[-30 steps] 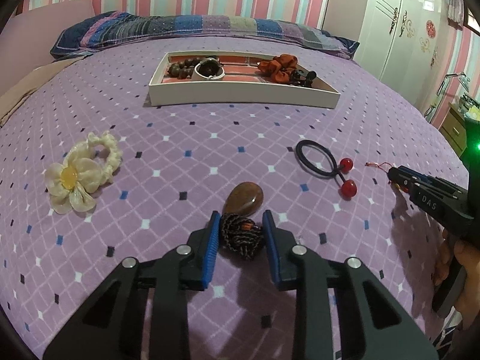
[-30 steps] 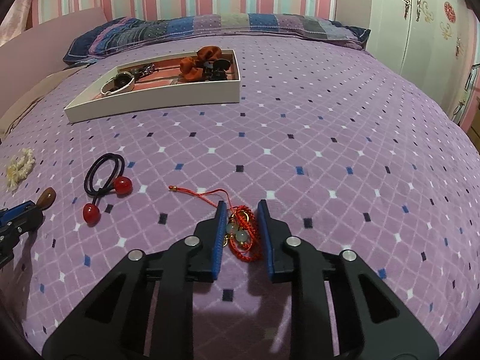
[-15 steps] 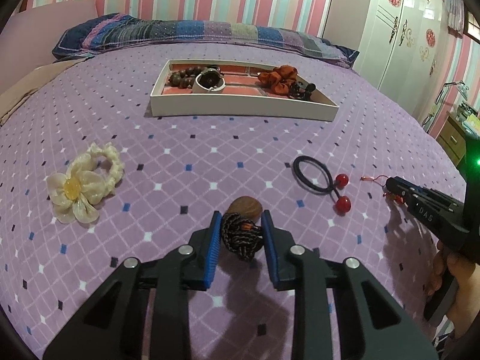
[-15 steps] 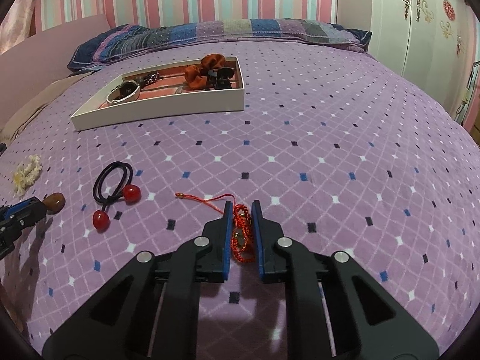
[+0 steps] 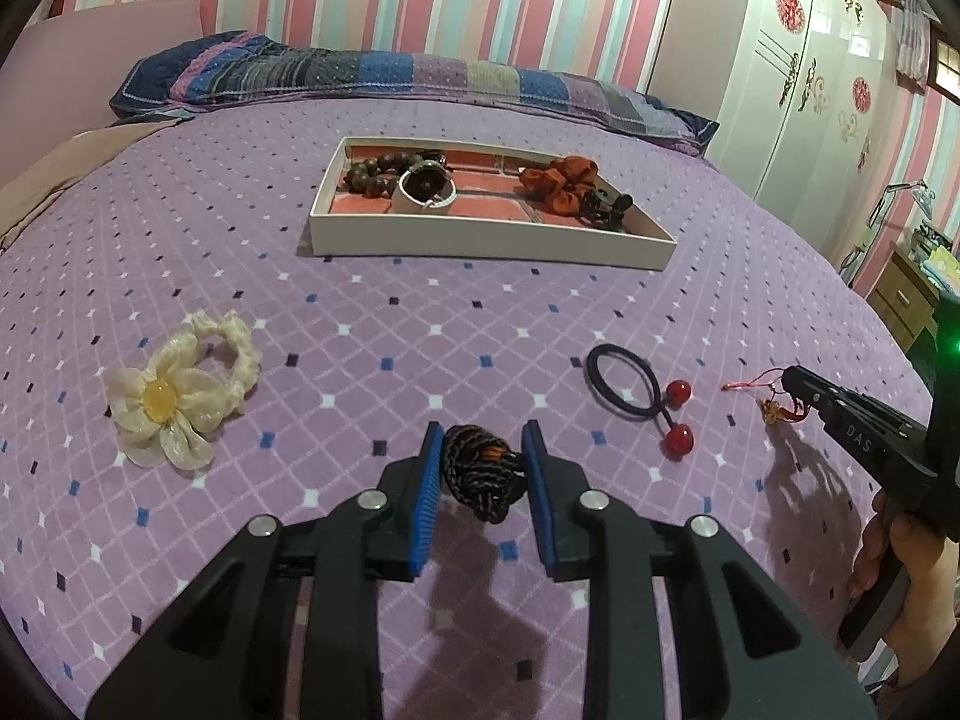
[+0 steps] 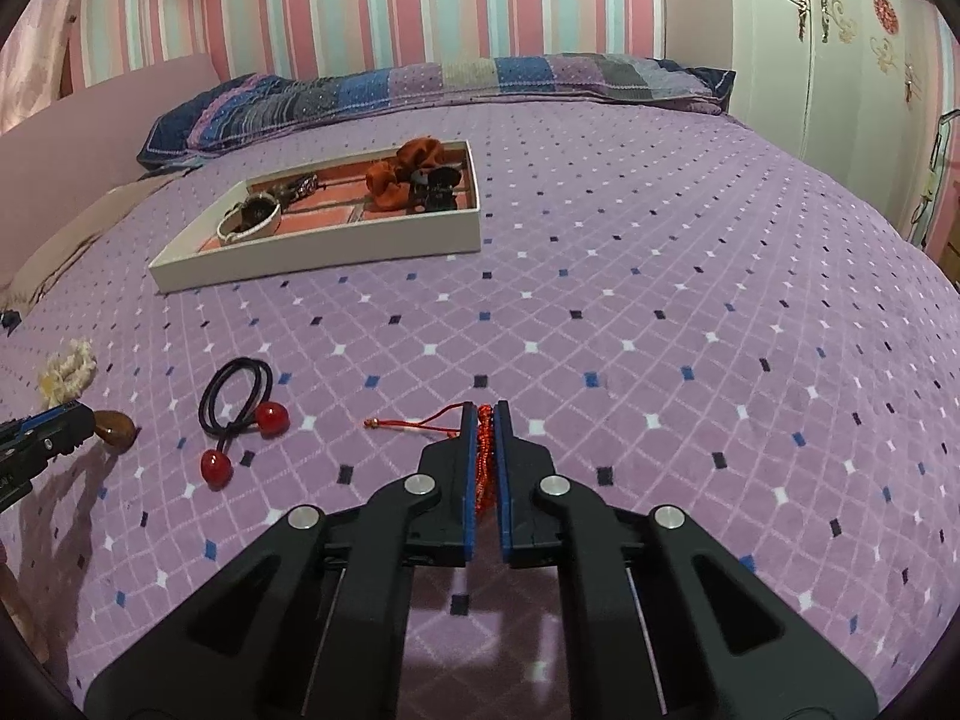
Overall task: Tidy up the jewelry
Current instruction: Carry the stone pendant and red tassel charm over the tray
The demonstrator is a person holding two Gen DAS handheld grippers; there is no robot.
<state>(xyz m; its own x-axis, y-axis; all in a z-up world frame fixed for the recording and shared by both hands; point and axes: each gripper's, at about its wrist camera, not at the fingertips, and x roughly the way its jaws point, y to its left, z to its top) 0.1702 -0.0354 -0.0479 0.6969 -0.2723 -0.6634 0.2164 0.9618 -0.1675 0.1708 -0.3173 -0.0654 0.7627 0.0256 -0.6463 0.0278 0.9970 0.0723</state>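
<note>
My left gripper (image 5: pixel 480 438) is shut on a dark braided cord necklace (image 5: pixel 477 474) with a brown stone pendant (image 6: pixel 115 429), held just above the purple bedspread. My right gripper (image 6: pixel 486 414) is shut on a red string bracelet (image 6: pixel 483 462) whose tail trails left; it also shows in the left wrist view (image 5: pixel 780 405). The white jewelry tray (image 5: pixel 480 240) lies further up the bed, holding a brown bead bracelet (image 5: pixel 375 171), a white bangle (image 5: pixel 426 192) and an orange scrunchie (image 5: pixel 558 180).
A black hair tie with two red balls (image 5: pixel 636 396) lies between the grippers. A cream flower scrunchie (image 5: pixel 180 390) lies to the left. A striped pillow (image 5: pixel 390 78) is at the head of the bed. A white wardrobe (image 5: pixel 810 90) stands at the right.
Both grippers have closed on their items and lifted them off the bedspread. The right jaws went from wide to nearly touching. The pendant is now hidden behind the cord in the left view.
</note>
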